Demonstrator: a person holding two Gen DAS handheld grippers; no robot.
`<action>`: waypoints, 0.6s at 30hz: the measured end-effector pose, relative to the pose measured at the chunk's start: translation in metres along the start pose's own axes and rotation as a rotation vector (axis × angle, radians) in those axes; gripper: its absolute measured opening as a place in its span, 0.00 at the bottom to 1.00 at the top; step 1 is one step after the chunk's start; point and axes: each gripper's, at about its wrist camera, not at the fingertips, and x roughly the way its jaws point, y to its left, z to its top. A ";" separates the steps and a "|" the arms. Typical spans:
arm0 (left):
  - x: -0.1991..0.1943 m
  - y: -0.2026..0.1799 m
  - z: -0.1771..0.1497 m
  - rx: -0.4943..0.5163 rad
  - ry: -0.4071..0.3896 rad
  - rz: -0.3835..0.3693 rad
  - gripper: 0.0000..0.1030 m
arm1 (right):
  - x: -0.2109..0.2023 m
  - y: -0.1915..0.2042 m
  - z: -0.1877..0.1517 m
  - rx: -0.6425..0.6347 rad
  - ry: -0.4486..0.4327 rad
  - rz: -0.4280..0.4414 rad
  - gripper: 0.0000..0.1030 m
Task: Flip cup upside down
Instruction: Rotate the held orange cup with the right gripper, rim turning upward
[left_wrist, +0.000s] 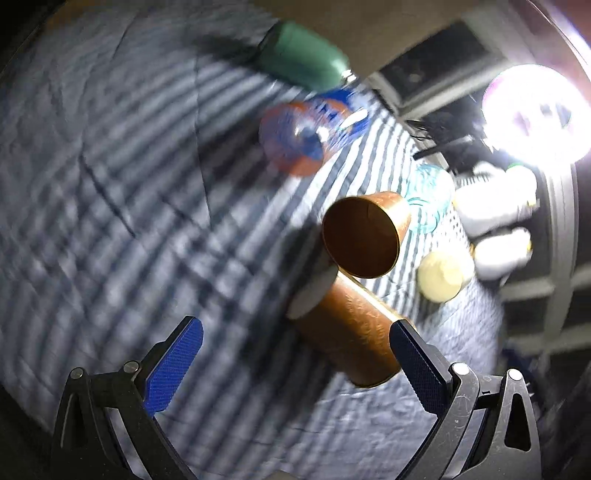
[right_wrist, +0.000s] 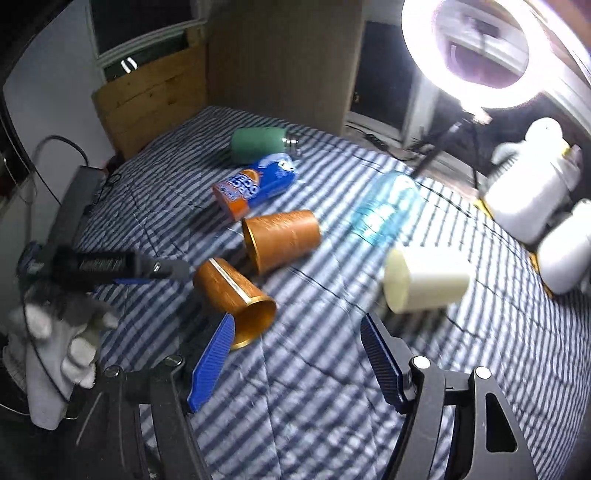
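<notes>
- Two copper cups are lying on their sides on the striped bedcover (right_wrist: 332, 387) — the nearer copper cup (right_wrist: 236, 295) with its mouth toward the right wrist camera, the farther copper cup (right_wrist: 282, 238) just behind it, apparently touching or nearly so.
- The left gripper (left_wrist: 295, 365) is hanging wide open beside the nearer cup (left_wrist: 351, 332); one pad looks to be at the cup's wall, but contact is not clear through the blur.
- The right gripper (right_wrist: 297, 362) is also gaping open, holding nothing, its left finger just in front of that cup's rim.
- Judging by this, the flip is not yet done — no cup is standing mouth down, and grasping, turning and setting down are all remaining.
- A blue packet (right_wrist: 258, 184), a green bottle (right_wrist: 258, 144) and a cream container (right_wrist: 424, 282) are lying nearby.
</notes>
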 end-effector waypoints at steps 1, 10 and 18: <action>0.004 0.000 -0.001 -0.037 0.006 -0.011 0.99 | -0.004 -0.003 -0.004 0.012 -0.005 0.001 0.65; 0.044 -0.016 -0.008 -0.188 0.033 0.003 0.97 | -0.024 -0.022 -0.032 0.015 -0.029 -0.031 0.65; 0.053 -0.025 -0.001 -0.213 0.000 0.045 0.86 | -0.024 -0.030 -0.045 0.026 -0.026 -0.029 0.65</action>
